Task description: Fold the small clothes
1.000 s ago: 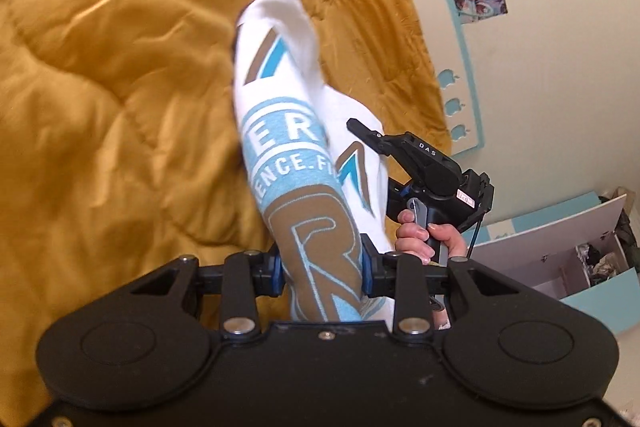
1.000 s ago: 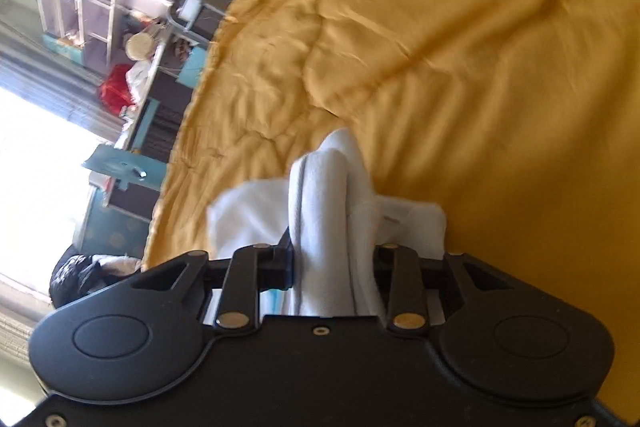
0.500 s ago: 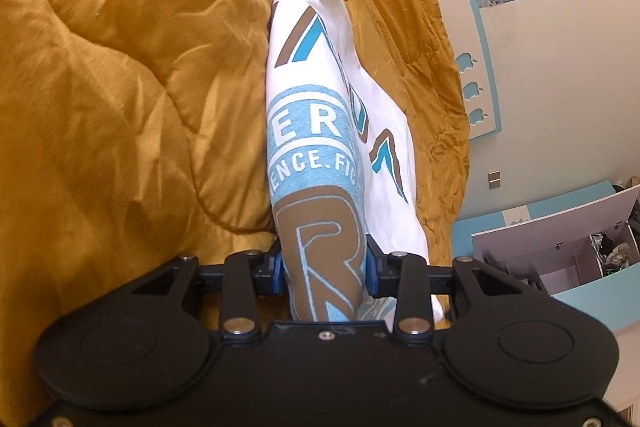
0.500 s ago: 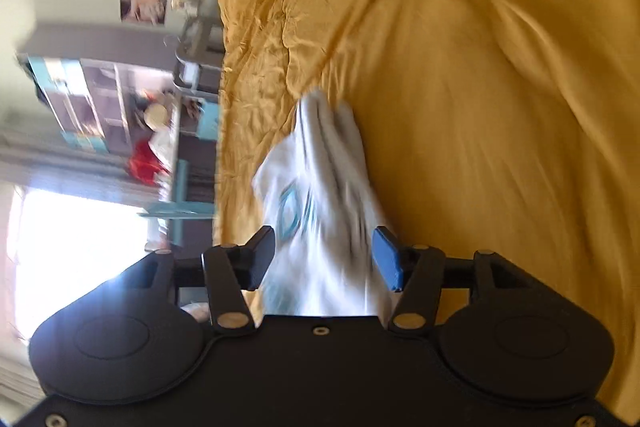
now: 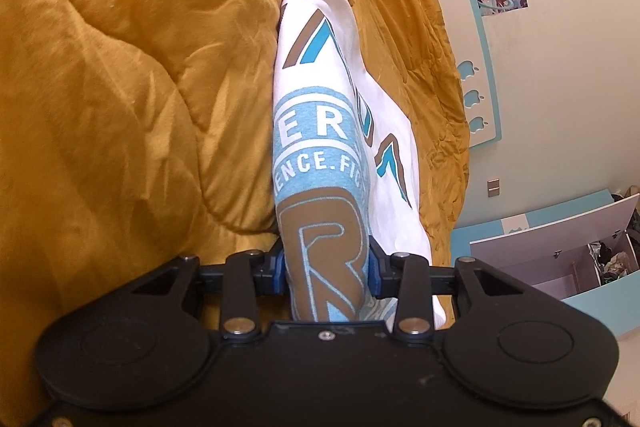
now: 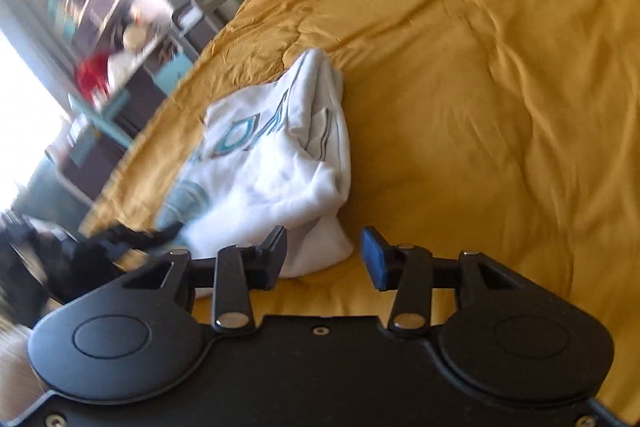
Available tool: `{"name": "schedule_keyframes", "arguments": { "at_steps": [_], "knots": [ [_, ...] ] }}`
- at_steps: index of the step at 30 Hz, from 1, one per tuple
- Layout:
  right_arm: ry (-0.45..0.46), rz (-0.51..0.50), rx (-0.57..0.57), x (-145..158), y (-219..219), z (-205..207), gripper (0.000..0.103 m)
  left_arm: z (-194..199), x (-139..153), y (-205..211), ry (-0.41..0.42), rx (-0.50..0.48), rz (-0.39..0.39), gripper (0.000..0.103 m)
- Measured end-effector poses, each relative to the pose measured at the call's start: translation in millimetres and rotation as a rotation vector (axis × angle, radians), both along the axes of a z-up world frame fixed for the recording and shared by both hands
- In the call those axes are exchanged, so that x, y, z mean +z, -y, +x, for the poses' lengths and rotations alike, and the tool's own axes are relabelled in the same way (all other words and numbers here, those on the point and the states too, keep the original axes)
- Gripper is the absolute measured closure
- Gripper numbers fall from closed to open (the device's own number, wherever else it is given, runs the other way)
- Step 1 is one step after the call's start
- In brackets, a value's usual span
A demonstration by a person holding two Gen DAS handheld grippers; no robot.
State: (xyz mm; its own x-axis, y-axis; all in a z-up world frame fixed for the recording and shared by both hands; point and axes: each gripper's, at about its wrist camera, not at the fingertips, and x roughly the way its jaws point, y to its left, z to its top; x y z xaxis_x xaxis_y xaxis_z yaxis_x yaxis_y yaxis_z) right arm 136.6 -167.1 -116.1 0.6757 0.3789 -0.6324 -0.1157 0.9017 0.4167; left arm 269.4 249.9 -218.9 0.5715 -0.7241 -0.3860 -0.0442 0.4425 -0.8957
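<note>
White shirt (image 5: 320,131) gripped over a mustard quilt (image 5: 120,87).
It is clamped by the left gripper (image 5: 326,273), whose jaws are opening; the right gripper (image 6: 324,255) is seen apart, closing, nothing clamped, shelving (image 6: 100,7) blurred behind.

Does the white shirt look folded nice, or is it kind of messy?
Kind of messy. The white shirt lies bunched and lumpy on the yellow blanket, its edges not lined up. The left gripper pinches one thick end. The right gripper is closing with nothing between its jaws.
</note>
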Motion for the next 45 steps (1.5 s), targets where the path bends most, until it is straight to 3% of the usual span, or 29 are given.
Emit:
{"name": "schedule_keyframes", "arguments": {
  "at_steps": [3, 6, 8, 10, 12, 16, 18, 21, 22, 25, 27, 30, 32, 36, 41, 43, 45],
  "knots": [
    [0.027, -0.084, 0.056, -7, -12, 8, 0.065, -1, 0, -1, 0.000, 0.001, -0.003, 0.063],
    [0.031, -0.150, 0.113, -10, -18, 20, 0.095, -1, -2, -2, 0.000, 0.005, -0.013, 0.064],
    [0.027, -0.165, 0.089, -4, -18, 22, 0.096, -2, 1, -2, 0.012, 0.004, -0.014, 0.068],
    [0.099, -0.146, 0.065, 19, -13, 10, 0.096, -3, 7, -4, 0.038, -0.001, -0.029, 0.070],
    [0.140, -0.238, 0.099, 35, -24, 11, 0.096, -1, 10, -5, 0.031, -0.020, -0.025, 0.070],
    [-0.027, -0.317, 0.108, -5, -21, 25, 0.097, 9, 7, 1, -0.032, -0.114, 0.087, 0.068],
    [-0.065, -0.276, 0.098, -20, -15, 22, 0.097, 14, 11, 0, -0.055, -0.149, 0.098, 0.068],
    [-0.032, -0.274, 0.066, -1, -11, 14, 0.095, 16, 30, -3, -0.040, -0.190, 0.171, 0.067],
    [0.004, -0.272, 0.042, 11, -8, 11, 0.090, 12, 41, -4, -0.021, -0.192, 0.204, 0.067],
    [0.142, -0.234, -0.008, 51, -1, 2, 0.089, -2, 76, 0, 0.049, -0.180, 0.314, 0.066],
    [0.202, -0.170, 0.020, 69, -5, 5, 0.089, -12, 96, 10, 0.097, -0.167, 0.403, 0.067],
    [0.211, -0.167, 0.092, 73, -28, 15, 0.088, -29, 125, 22, 0.177, -0.126, 0.548, 0.068],
    [0.188, -0.192, 0.139, 61, -43, 24, 0.088, -38, 137, 23, 0.203, -0.076, 0.578, 0.068],
    [0.075, -0.199, 0.147, 24, -56, 34, 0.088, -38, 131, 35, 0.225, -0.096, 0.462, 0.067],
    [-0.070, -0.170, 0.153, -10, -49, 28, 0.088, -19, 77, 56, 0.077, -0.203, 0.512, 0.067],
    [-0.098, -0.139, 0.147, -18, -44, 27, 0.088, -13, 60, 48, 0.002, -0.202, 0.449, 0.067],
    [-0.111, -0.117, 0.137, -17, -41, 27, 0.088, -9, 55, 41, 0.003, -0.214, 0.425, 0.072]
  ]
}}
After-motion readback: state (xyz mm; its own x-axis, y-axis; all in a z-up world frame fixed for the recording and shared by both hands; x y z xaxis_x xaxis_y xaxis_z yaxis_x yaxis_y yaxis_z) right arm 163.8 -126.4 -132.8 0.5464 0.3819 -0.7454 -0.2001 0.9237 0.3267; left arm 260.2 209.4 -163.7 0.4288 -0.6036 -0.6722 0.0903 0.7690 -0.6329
